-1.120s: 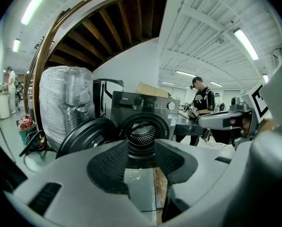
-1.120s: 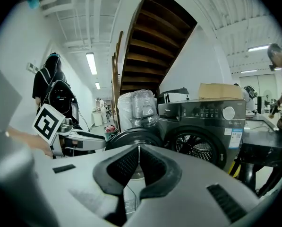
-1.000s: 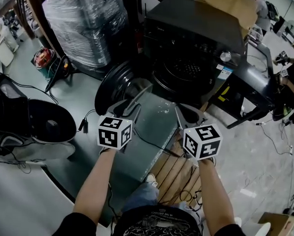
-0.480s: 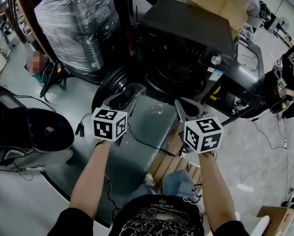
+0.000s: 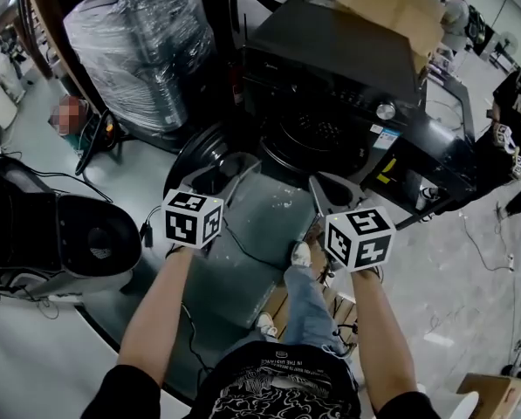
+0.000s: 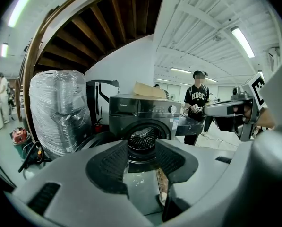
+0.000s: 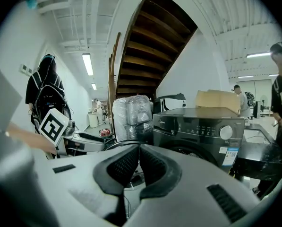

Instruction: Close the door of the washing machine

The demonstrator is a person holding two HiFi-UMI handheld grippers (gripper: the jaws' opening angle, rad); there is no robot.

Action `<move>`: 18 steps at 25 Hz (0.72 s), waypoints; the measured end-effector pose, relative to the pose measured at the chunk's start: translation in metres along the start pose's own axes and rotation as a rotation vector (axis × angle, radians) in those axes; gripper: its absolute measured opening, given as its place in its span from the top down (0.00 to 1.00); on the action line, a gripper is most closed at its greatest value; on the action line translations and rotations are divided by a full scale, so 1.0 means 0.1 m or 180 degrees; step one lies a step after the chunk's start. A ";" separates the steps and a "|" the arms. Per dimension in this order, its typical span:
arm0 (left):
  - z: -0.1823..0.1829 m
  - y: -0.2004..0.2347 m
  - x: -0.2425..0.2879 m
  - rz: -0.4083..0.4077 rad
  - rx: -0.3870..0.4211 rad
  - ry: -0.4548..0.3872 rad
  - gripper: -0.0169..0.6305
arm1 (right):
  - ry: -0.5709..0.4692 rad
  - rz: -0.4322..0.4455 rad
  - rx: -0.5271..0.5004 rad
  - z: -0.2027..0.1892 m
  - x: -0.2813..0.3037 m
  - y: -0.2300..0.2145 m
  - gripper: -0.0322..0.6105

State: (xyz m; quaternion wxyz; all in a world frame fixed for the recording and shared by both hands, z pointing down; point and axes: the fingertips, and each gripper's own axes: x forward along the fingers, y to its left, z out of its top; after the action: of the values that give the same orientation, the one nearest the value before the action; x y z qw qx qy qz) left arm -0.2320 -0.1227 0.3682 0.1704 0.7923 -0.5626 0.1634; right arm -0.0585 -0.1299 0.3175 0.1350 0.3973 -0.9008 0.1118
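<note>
The black front-loading washing machine (image 5: 330, 77) stands ahead of me, and its round drum opening (image 5: 317, 133) is uncovered. Its round door (image 5: 203, 151) hangs swung open to the left, low near the floor. My left gripper (image 5: 231, 171) is open with nothing between its fingers, close to the door's right edge but apart from it. In the left gripper view, the drum (image 6: 143, 137) shows through the gap of the left gripper (image 6: 141, 159). My right gripper (image 5: 330, 192) is shut and empty, short of the machine's front. In the right gripper view, the right gripper (image 7: 138, 163) points at the machine (image 7: 197, 126).
A plastic-wrapped bundle (image 5: 142, 46) stands left of the machine and a cardboard box (image 5: 400, 3) lies on top. A grey floor plate (image 5: 269, 212) lies under the grippers. A dark bench (image 5: 426, 160) juts out at right, near a person in black (image 5: 517, 112). Black equipment (image 5: 77, 234) and cables sit at left.
Both grippers have risen a little toward the machine. My leg and shoe have stepped forward onto the floor plate. The person in black at right has come closer.
</note>
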 end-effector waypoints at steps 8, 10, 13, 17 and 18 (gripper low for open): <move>-0.10 0.34 0.34 0.0054 0.0083 0.0220 0.68 | 0.0094 0.0172 0.0004 -0.11 0.44 -0.12 0.91; -0.14 0.46 0.43 0.0073 0.0109 0.0275 0.68 | 0.0142 0.0210 0.0028 -0.17 0.56 -0.16 0.91; -0.17 0.61 0.57 0.0072 0.0139 0.0332 0.68 | 0.0198 0.0265 0.0048 -0.23 0.72 -0.20 0.91; -0.18 0.79 0.78 0.0042 0.0271 0.0432 0.67 | 0.0238 0.0362 0.0046 -0.26 0.93 -0.23 0.91; -0.19 0.83 0.82 0.0034 0.0319 0.0467 0.67 | 0.0248 0.0394 0.0040 -0.26 0.98 -0.22 0.91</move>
State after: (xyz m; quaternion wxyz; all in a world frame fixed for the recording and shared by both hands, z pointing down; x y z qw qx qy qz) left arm -0.2862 -0.2085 0.4294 0.1705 0.7828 -0.5439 0.2499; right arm -0.1014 -0.2038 0.3768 0.1603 0.3370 -0.9170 0.1409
